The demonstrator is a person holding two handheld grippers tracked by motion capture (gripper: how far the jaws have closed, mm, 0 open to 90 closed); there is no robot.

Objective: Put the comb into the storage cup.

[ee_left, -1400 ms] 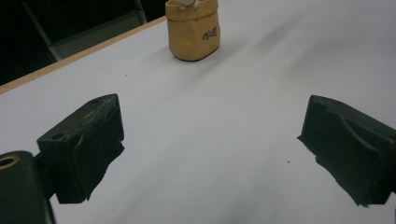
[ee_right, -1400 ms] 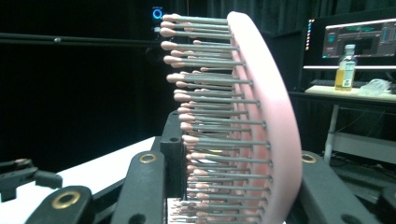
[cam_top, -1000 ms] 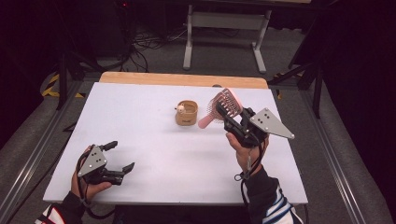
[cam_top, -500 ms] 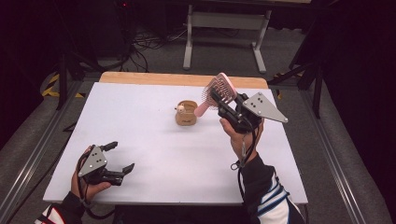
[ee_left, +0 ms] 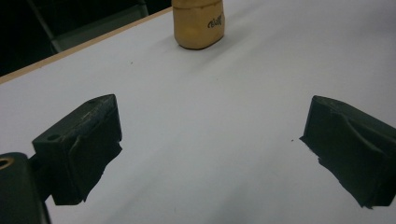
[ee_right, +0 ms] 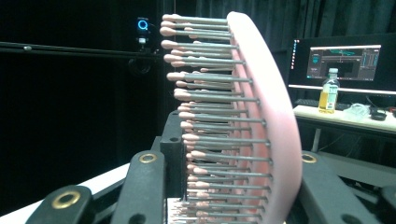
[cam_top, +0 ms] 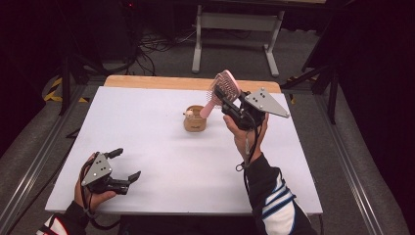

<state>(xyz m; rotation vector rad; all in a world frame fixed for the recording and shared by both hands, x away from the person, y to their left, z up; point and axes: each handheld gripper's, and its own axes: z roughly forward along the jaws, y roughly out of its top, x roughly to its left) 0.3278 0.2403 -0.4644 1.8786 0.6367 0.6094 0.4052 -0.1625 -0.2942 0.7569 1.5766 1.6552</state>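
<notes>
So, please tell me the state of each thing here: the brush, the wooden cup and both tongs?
Pink hairbrush: lifted off the table, gripped by its head, handle slanting down toward the cup.
Wooden cup: upright on the white table.
Right tongs: shut on the brush.
Left tongs: open, empty, near the table's front edge.

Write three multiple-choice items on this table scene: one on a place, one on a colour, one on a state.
1. Where does the wooden holder stand?
A. mid-table on the white table
B. on the floor
C. in the left claw

2. What colour is the hairbrush?
A. blue
B. pink
C. green

3. How is the left claw?
A. shut on the brush
B. shut on the holder
C. open, empty

Answers: 1 A, it sits on the white top just left of the raised right claw. 2 B, back and handle are pink. 3 C, its jaws stand apart over bare table.
</notes>
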